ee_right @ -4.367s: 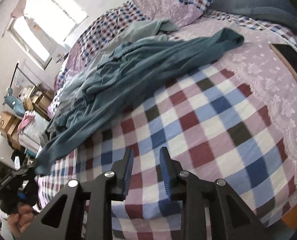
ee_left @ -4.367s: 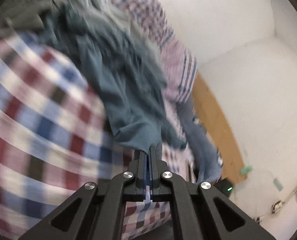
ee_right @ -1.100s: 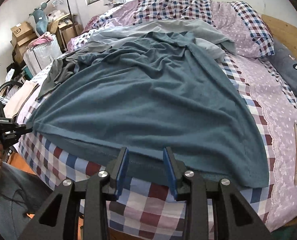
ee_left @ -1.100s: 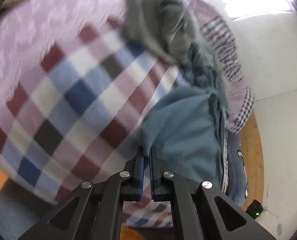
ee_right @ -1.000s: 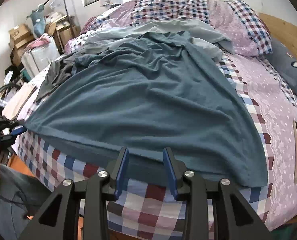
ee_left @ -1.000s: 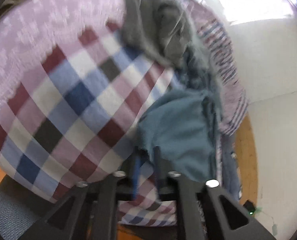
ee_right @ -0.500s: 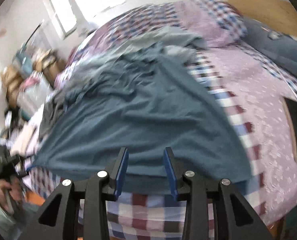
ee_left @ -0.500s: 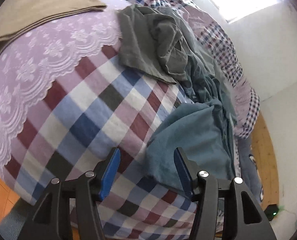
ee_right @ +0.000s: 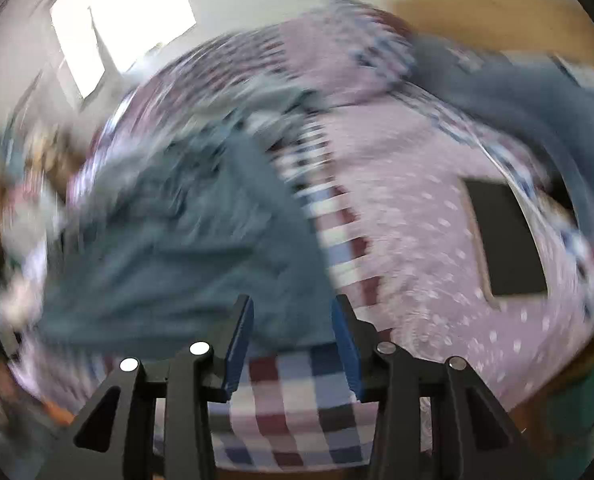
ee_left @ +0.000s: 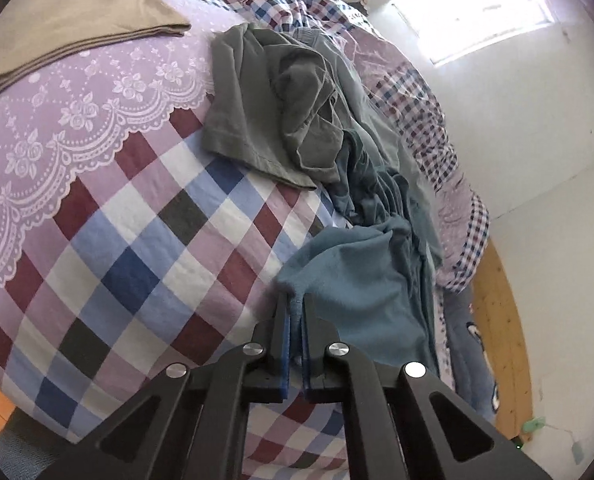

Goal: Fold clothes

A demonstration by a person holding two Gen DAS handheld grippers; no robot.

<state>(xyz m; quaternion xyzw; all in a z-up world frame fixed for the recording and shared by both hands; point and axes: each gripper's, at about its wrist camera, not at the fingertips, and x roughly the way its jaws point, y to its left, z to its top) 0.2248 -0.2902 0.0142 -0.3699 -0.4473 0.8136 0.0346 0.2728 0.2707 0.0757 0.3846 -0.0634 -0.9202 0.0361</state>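
Shirt point(ee_left: 349, 280) on bed point(ee_left: 137, 240) w/ crumpled garment point(ee_left: 281, 112) behind it.

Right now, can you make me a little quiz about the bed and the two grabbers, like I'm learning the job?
1. True or false: the left gripper is pinching a corner of the teal shirt.
2. What lies just ahead of the right gripper?
A. a pillow
B. the near hem of the teal shirt
C. a shoe
3. Fill in: the crumpled grey garment lies on the ____ bedspread.

Key
1. True. Its jaws have just closed, with the cloth between them.
2. B. The jaws stand apart and hold nothing; that view is blurred.
3. Checked.
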